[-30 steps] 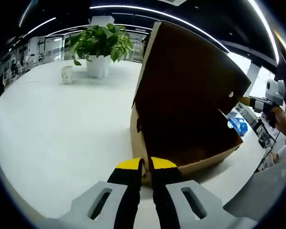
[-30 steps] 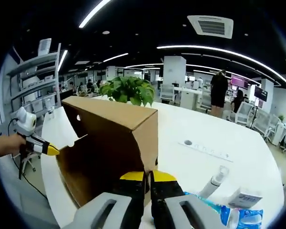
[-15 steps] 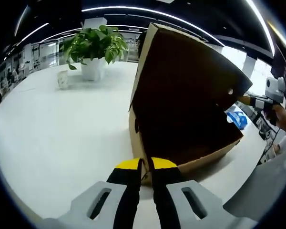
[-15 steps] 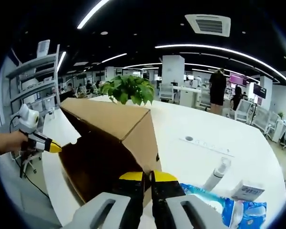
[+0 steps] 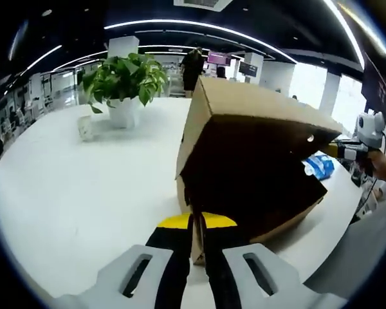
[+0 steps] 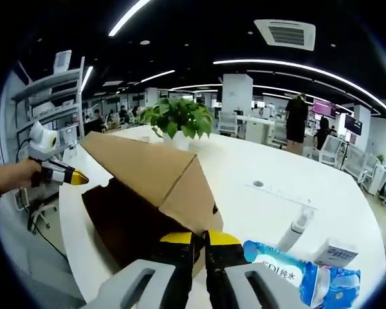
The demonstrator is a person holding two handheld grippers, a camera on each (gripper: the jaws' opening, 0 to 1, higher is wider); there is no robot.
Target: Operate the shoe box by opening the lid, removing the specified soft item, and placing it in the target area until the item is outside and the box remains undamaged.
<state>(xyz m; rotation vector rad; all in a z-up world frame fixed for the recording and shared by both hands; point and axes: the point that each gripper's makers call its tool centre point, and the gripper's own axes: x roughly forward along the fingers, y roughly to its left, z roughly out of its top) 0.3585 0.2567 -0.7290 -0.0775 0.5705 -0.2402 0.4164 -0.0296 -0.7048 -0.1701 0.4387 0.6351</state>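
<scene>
Meanwhile both grippers, left gripper [image 5: 195, 225] and right gripper [image 6: 199, 243], pinch opposite edges of the shoe box [image 5: 244, 161], lid [image 6: 138, 167] half-lowered; plant [image 5: 122, 77] at eleven o'clock.

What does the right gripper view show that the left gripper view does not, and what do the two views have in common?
Right gripper view: a white bottle lying on the table and a small white box beside the blue packet. Left gripper view: a small white cup near the plant pot. Both: the cardboard shoe box with its lid partly raised, the potted plant, the white table, and the blue packet, which is partly hidden in the left gripper view.
</scene>
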